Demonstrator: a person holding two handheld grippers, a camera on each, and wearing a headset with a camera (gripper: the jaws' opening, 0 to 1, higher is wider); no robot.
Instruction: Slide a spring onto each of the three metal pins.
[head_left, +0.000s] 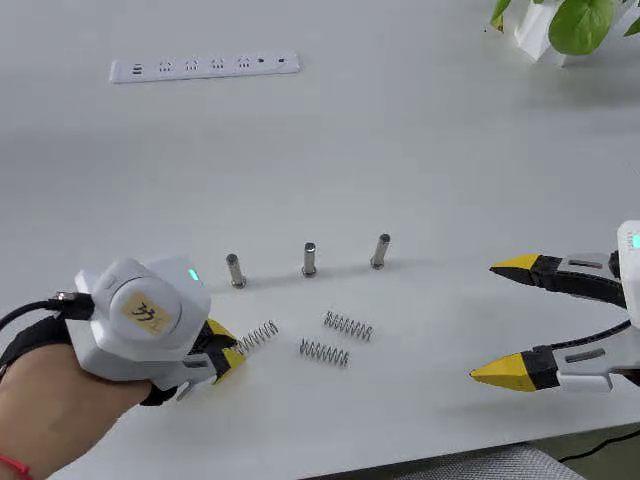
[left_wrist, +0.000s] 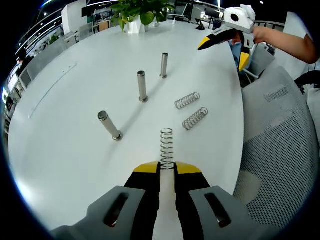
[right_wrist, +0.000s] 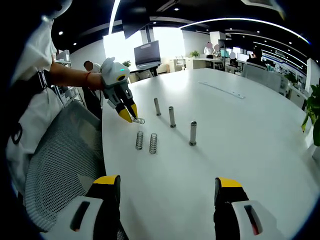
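Surface (head_left: 420, 130) is smooth, white and broad, standing in an open office with a dark ceiling, bright light strips and a monitor at the far side. Its near edge curves round, and a grey mesh chair (left_wrist: 280, 150) sits just beyond that edge. Near the far side lies one long white power strip (head_left: 204, 66), and at a far corner stands one green leafy plant in a white pot (head_left: 575, 22). Both are well apart from the work. Wide bare stretches lie all around the parts, leaving open room on every side of them.

Three short upright metal pins stand in a row: the left pin (head_left: 236, 270), the middle pin (head_left: 309, 259) and the right pin (head_left: 380, 251), each apart from its neighbour and none yet carrying a spring. Three thin coiled wire springs sit nearer the edge. The farther loose spring (head_left: 348, 325) and the nearer loose spring (head_left: 324, 351) lie side by side without touching, just in front of the middle pin. The third spring (head_left: 257, 336) juts out in front of the left pin, its near end pinched by the left gripper (head_left: 228, 358), whose yellow-tipped fingers (left_wrist: 145, 172) are closed onto it. The right gripper (head_left: 505, 318) hovers off to the right, well apart from the pins, its fingers (right_wrist: 106, 182) spread wide.
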